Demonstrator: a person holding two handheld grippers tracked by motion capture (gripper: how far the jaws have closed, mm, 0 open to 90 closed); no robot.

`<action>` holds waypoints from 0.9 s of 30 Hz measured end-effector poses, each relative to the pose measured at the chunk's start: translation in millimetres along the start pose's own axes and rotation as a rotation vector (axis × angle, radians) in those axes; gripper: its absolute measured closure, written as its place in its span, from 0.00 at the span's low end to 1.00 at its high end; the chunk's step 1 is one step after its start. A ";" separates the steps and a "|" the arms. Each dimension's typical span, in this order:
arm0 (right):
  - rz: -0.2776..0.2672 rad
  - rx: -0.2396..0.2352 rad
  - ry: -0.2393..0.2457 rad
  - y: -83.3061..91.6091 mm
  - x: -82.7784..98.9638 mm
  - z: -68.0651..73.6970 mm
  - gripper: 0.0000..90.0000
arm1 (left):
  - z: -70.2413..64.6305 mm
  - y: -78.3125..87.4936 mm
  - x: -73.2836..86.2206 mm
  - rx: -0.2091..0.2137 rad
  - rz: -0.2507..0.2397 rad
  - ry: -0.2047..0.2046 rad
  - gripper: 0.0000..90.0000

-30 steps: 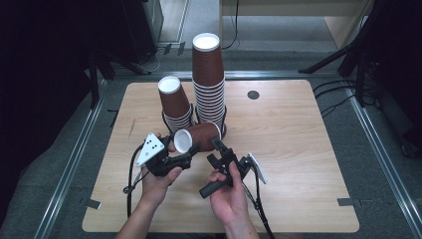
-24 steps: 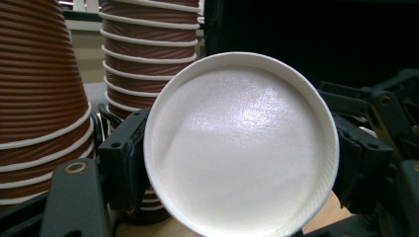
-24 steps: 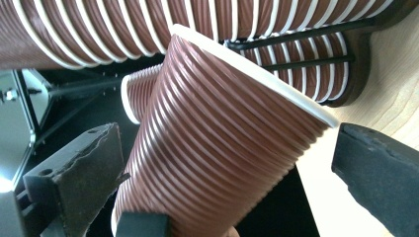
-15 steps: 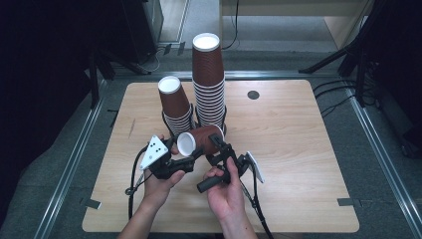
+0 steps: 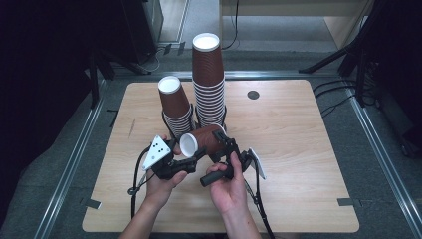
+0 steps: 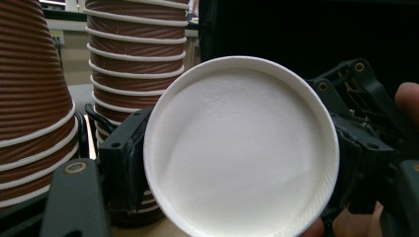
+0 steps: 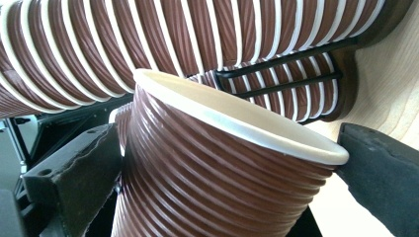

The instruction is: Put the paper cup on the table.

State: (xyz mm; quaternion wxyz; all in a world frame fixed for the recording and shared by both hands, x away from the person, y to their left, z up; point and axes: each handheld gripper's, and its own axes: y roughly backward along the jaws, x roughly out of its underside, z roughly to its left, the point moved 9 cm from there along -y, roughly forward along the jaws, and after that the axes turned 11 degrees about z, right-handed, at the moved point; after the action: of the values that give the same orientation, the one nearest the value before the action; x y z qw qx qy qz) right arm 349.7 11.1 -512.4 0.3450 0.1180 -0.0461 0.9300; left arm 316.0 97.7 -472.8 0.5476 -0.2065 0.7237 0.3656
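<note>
Holding: a ribbed brown paper cup (image 5: 201,142) with a white base, lying on its side above the table, carried between both grippers
Changing since a second ago: cup is tipping slightly, white base now turning toward seven o'clock in the high view; both hands are barely shifting
Meaning: judged as a hand-over or a pull-apart in progress, since both tools are gripping at once
Left gripper (image 5: 191,160): jaws standing narrow, pinching the cup at its base end; in the left gripper view the round white bottom (image 6: 241,148) is facing the lens
Right gripper (image 5: 224,144): jaws clamping the cup's ribbed wall just below the rolled rim (image 7: 237,116)
Cup position: table centre, just at six o'clock of the two stacks, close to them
Tall stack of brown cups (image 5: 208,79): standing upside down at twelve o'clock of the held cup, in a black wire holder
Shorter leaning stack (image 5: 175,107): at eleven o'clock
Open room: bare pale wooden table (image 5: 298,149) spreading from three to five o'clock; the near edge at six o'clock lies behind the wrists
Caution: stacks are crowding the twelve o'clock side
</note>
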 end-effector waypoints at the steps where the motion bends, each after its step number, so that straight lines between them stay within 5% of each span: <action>1: 0.001 -0.001 0.001 -0.2 0.4 -0.5 0.00 | 0.2 0.6 0.5 -0.004 0.000 -0.002 0.25; 27: 0.027 -0.002 0.006 -11.8 4.0 -10.2 0.00 | 3.5 5.4 12.4 -0.004 0.011 -0.055 0.25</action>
State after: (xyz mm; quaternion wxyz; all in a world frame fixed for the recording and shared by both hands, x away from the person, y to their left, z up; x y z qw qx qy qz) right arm 352.5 24.3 -521.2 0.3327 0.1143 -0.0474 0.9349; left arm 310.6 105.1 -483.4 0.5651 -0.1934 0.7087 0.3754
